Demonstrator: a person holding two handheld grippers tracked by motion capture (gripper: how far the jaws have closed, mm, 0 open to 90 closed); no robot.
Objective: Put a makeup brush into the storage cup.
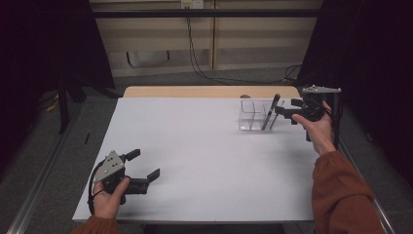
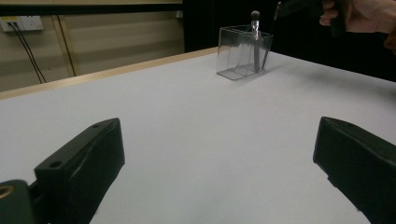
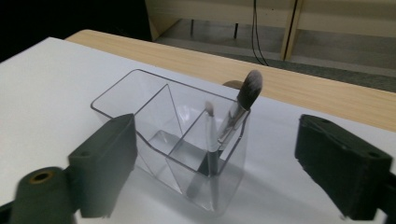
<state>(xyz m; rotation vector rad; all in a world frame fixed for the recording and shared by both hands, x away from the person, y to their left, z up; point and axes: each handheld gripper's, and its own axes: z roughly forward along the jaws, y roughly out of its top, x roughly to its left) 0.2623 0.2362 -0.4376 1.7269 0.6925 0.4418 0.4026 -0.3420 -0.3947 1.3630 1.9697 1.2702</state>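
Just ahead of the right tongs (image 1: 284,110), whose jaws stand spread and empty, a clear divided holder (image 3: 163,135) carries two makeup brushes (image 3: 233,116) upright in its nearest compartment. Well apart from it, the left tongs (image 1: 144,165) gape wide over the bare white surface (image 1: 204,156).

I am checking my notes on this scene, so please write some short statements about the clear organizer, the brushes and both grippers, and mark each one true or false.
1. The clear plastic organizer stands on the white table. True.
2. Two makeup brushes stand in the organizer, the large dark-handled brush and a thinner small-tipped brush. True.
3. The brushes stand with bristles down. False: bristles point up.
4. The left gripper holds a brush. False: it is open and holds nothing.
5. The right gripper is open near the organizer. True.
6. The organizer lies tipped on its side. False: it stands upright.
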